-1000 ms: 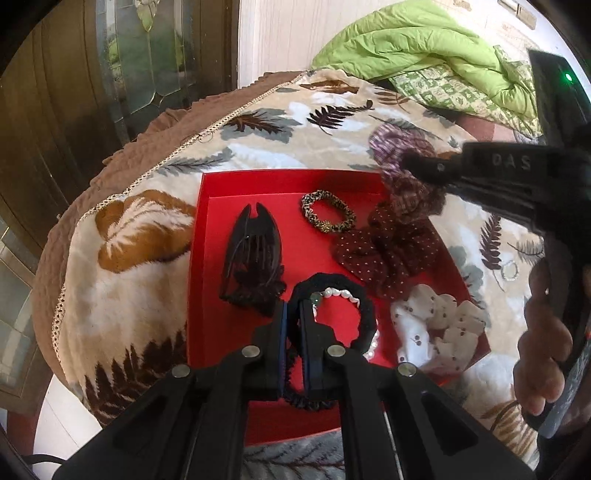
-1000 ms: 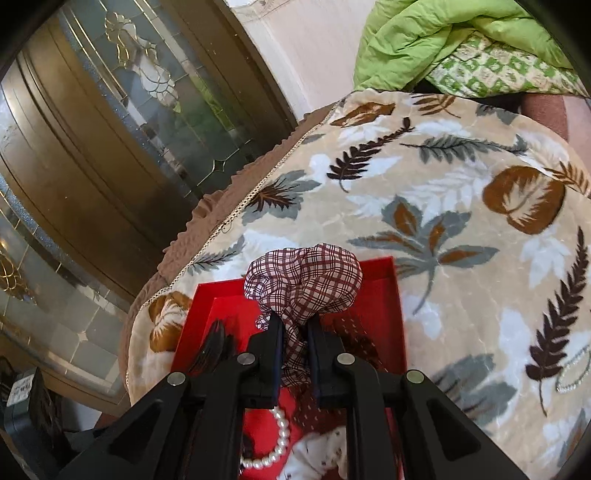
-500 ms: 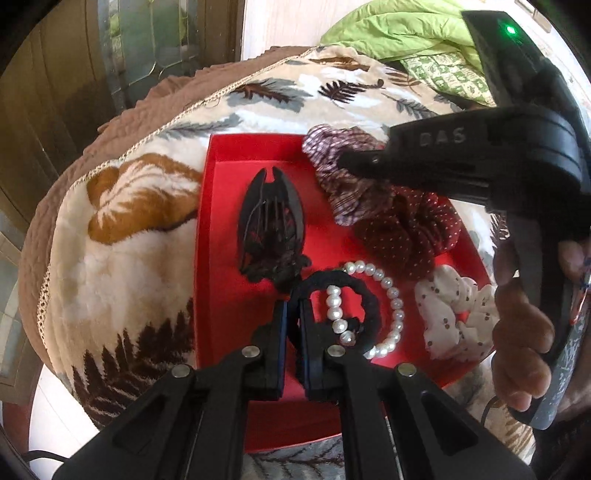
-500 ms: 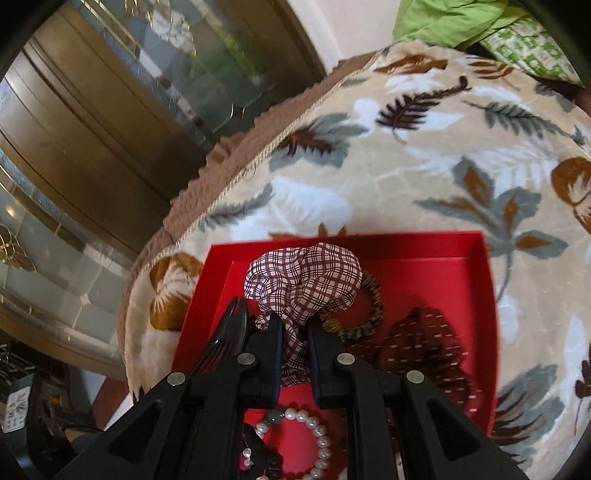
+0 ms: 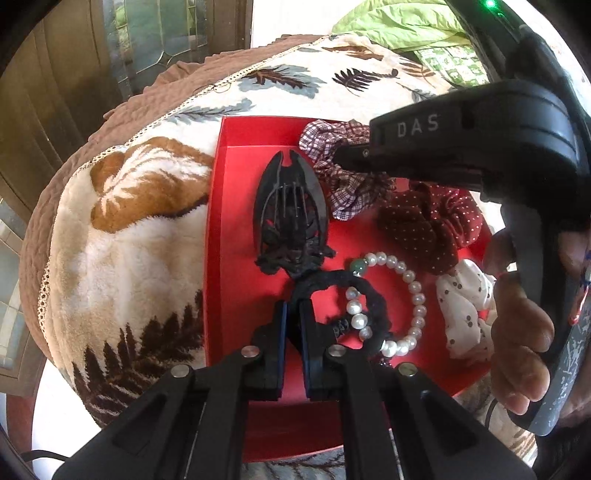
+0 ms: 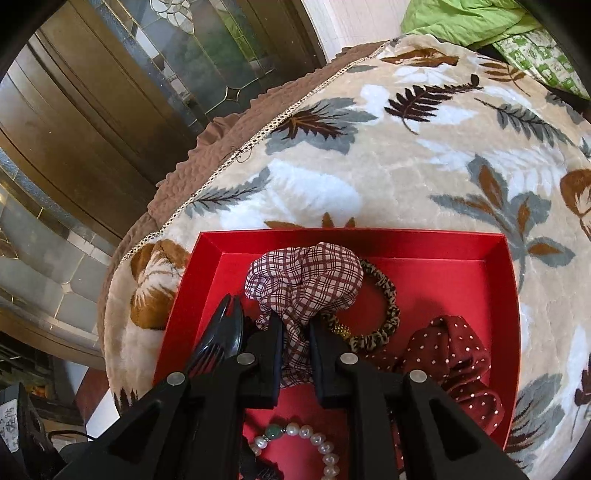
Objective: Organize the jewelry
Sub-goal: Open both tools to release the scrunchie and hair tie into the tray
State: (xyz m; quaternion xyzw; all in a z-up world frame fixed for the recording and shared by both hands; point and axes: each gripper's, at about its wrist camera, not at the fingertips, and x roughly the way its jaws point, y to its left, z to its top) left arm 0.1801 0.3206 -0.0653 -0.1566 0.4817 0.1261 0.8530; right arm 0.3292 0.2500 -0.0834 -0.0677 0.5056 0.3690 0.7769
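A red tray (image 5: 236, 258) (image 6: 424, 240) lies on a leaf-patterned blanket. My left gripper (image 5: 293, 306) is shut on a black hair tie (image 5: 373, 295), low over the tray beside a pearl bracelet (image 5: 410, 277) and a black hair claw (image 5: 290, 210). My right gripper (image 6: 295, 325) is shut on a plaid scrunchie (image 6: 306, 280) (image 5: 351, 192), which hangs at the tray's far part, over a leopard-print hair band (image 6: 388, 314). A dark red dotted scrunchie (image 6: 454, 354) (image 5: 428, 225) and a white dotted scrunchie (image 5: 465, 314) lie in the tray.
The blanket (image 6: 406, 155) covers a rounded surface with a brown edge (image 6: 207, 155). A glass-panelled door (image 6: 110, 92) stands behind at the left. Green bedding (image 5: 399, 26) lies at the far right.
My right gripper has lowered the plaid scrunchie into the far part of the tray. My left gripper has moved closer to the tray floor with the black hair tie.
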